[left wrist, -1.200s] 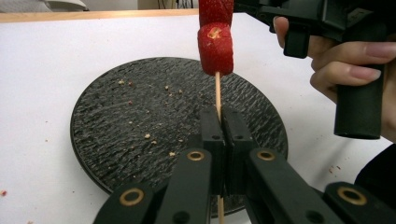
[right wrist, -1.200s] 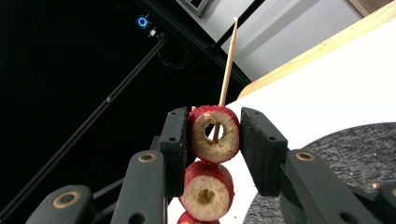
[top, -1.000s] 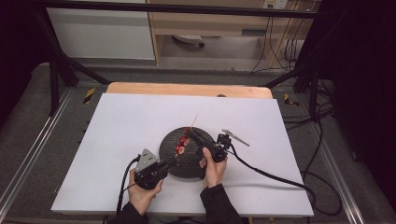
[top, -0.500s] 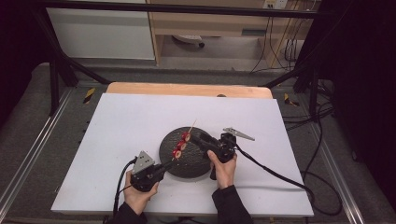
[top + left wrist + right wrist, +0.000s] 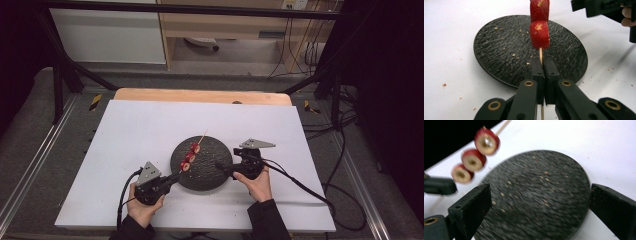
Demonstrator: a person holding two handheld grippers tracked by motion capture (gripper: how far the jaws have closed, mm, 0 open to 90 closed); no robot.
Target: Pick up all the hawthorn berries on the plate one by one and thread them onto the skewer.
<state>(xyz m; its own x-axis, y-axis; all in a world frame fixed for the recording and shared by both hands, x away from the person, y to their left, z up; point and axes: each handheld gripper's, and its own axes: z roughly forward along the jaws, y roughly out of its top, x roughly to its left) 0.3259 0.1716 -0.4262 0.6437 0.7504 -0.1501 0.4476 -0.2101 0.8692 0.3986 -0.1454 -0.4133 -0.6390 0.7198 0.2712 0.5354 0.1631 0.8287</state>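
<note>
A thin wooden skewer (image 5: pixel 202 137) carries three red strawberry slices (image 5: pixel 190 157) over a round black plate (image 5: pixel 210 175). My left gripper (image 5: pixel 175 176) is shut on the skewer's near end (image 5: pixel 540 55), and the slices (image 5: pixel 539 34) rise just beyond its jaws. In the right gripper view the slices (image 5: pixel 472 160) hang at the upper left above the plate (image 5: pixel 544 202). My right gripper (image 5: pixel 220 166) stands open at the plate's right side, jaws wide apart, with nothing between them (image 5: pixel 539 202).
The plate sits on a white sheet (image 5: pixel 130 135) that covers a wooden table (image 5: pixel 200 95). Small crumbs dot the plate and the sheet (image 5: pixel 444 84). Black cables (image 5: pixel 305 187) trail from both grippers toward the near and right edges.
My right gripper has let go near the slices and drawn back to the plate's right side, now open. My left gripper has kept the skewer and slid slightly left and nearer.
</note>
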